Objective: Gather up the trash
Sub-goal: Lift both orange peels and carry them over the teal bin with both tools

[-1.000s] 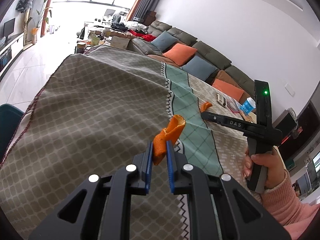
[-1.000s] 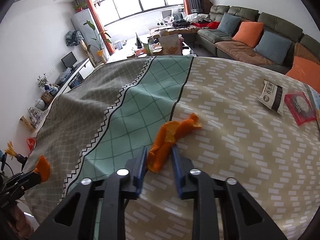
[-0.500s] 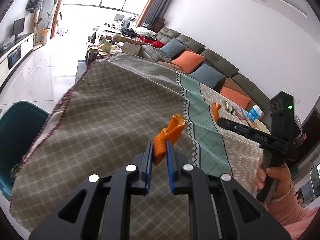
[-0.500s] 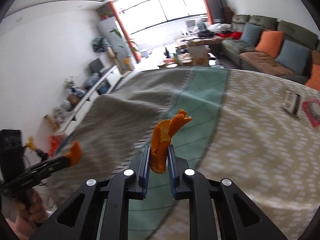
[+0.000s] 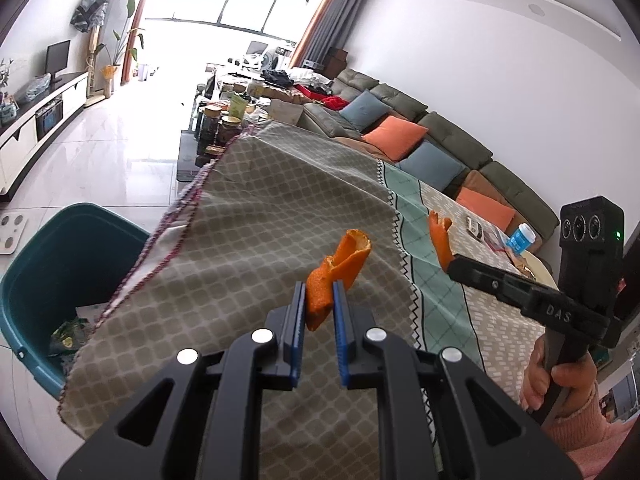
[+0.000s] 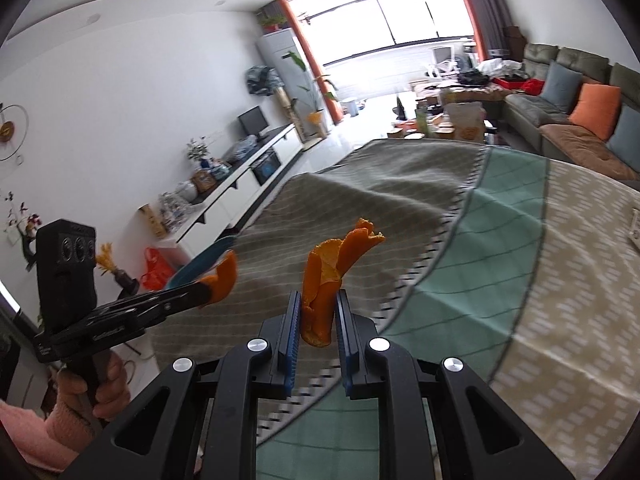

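Note:
My left gripper [image 5: 318,304] is shut on a curled orange peel [image 5: 340,268] and holds it above the table's left side. My right gripper [image 6: 318,316] is shut on a second orange peel [image 6: 332,272] above the patterned tablecloth [image 6: 460,240]. Each gripper shows in the other's view: the right one [image 5: 448,256] with its peel [image 5: 438,236], the left one [image 6: 208,296] with its peel [image 6: 224,280]. A teal trash bin [image 5: 44,280] stands on the floor left of the table, with some wrappers inside.
Snack packets [image 5: 476,232] and a blue-capped bottle [image 5: 520,238] lie at the table's far right. A sofa [image 5: 420,140] with cushions runs along the wall. A white TV cabinet [image 6: 240,196] lines the opposite wall. The bin's rim [image 6: 200,264] peeks past the table edge.
My right gripper shut on the peel, lifted it off the cloth and swung left. My left gripper moved left with its peel, bringing the teal bin into view.

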The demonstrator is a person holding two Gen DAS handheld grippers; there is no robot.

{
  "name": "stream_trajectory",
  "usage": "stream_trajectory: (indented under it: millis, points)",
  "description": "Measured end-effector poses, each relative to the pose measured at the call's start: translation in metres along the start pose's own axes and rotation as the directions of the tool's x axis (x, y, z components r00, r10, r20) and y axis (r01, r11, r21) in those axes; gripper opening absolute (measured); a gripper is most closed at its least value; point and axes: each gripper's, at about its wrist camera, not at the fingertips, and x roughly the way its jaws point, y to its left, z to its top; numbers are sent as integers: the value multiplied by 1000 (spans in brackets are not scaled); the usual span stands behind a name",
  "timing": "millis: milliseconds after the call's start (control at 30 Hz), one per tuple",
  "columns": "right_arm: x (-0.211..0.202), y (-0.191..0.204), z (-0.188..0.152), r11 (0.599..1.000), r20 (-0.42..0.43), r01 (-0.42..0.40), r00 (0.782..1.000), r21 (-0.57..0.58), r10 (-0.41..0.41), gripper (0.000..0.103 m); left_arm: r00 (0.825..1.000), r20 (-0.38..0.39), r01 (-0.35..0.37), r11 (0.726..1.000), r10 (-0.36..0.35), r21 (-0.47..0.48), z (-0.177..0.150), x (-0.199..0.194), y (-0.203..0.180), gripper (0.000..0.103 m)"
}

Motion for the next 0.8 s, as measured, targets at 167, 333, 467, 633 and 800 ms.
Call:
stream_trajectory:
  millis: [167,333,467,633,800]
  points:
    - [12,16,-2,999,-15,-29,999,-27,28,17,1000,15,-16,1000,16,-15,0,-9,6,14]
    - [21,28,-3,997,-29,-55,998,-45,54,17,999,26,-28,999,29,-29,-2,-18,11,14]
    - [29,35,-3,996,-39,-70,997,-59,68,17,998,34,-43,998,44,-37,-3,-25,17,14]
    - [35,45,-4,993,-47,-87,995,-74,84,17,997,42,-57,997,60,-52,-7,-34,27,14]
    - [40,51,-4,991,-54,-102,994,-85,97,17,996,48,-73,995,76,-63,-7,-41,34,14]
